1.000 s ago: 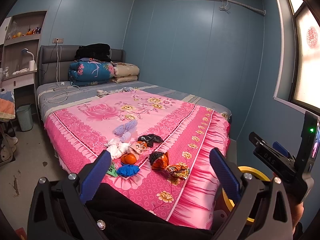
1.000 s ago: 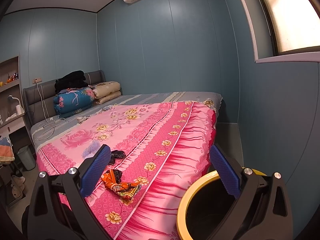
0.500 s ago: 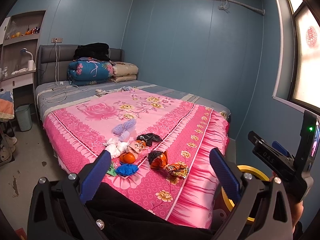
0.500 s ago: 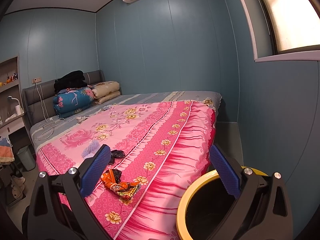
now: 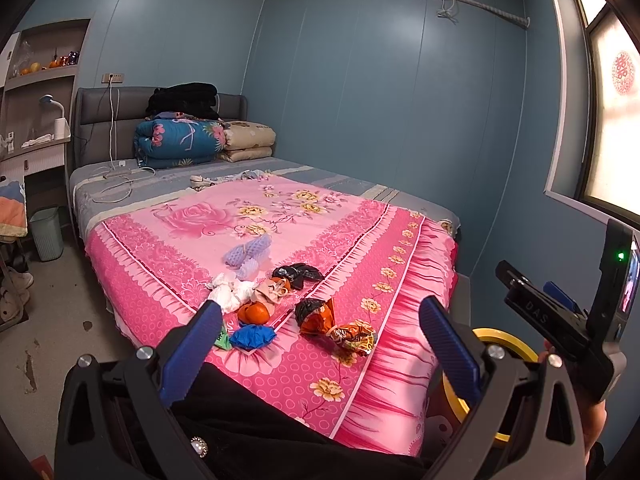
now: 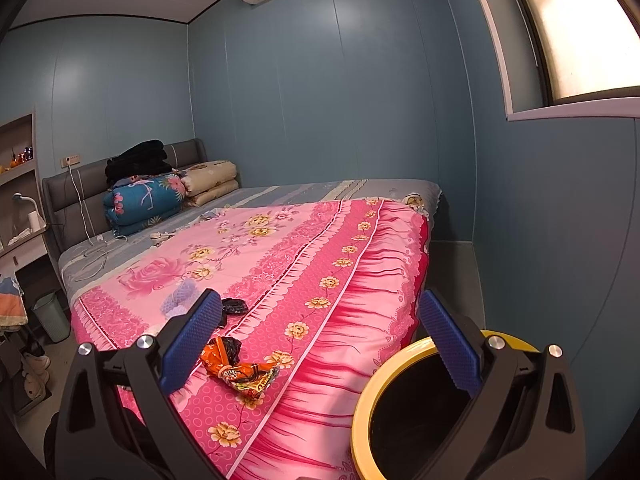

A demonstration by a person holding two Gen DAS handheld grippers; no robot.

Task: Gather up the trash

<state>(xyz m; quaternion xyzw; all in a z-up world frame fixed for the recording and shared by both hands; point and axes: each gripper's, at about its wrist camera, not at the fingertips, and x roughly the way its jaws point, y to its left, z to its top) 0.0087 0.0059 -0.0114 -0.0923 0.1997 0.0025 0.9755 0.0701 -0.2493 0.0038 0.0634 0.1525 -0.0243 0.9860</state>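
Observation:
Trash lies in a cluster near the foot of the pink bed (image 5: 280, 216): an orange snack wrapper (image 5: 320, 316), a crumpled foil wrapper (image 5: 354, 338), a blue wad (image 5: 252, 336), an orange peel (image 5: 253, 313), white tissue (image 5: 230, 294), a black bag (image 5: 298, 272) and purple foam netting (image 5: 250, 254). A yellow-rimmed bin (image 6: 396, 412) stands on the floor at the bed's right corner. My left gripper (image 5: 320, 354) is open and empty, short of the trash. My right gripper (image 6: 320, 344) is open and empty, above the bin; the orange wrapper (image 6: 236, 366) lies ahead to its left.
Folded quilts (image 5: 192, 140) and black clothes are stacked at the headboard, with cables on the grey sheet. A pale green bin (image 5: 48, 234) and shoes sit on the floor left of the bed. Blue walls close in at right, with a window above.
Both views have shifted only slightly; the left gripper has drifted a little left. Both grippers stay open and nothing has been picked up.

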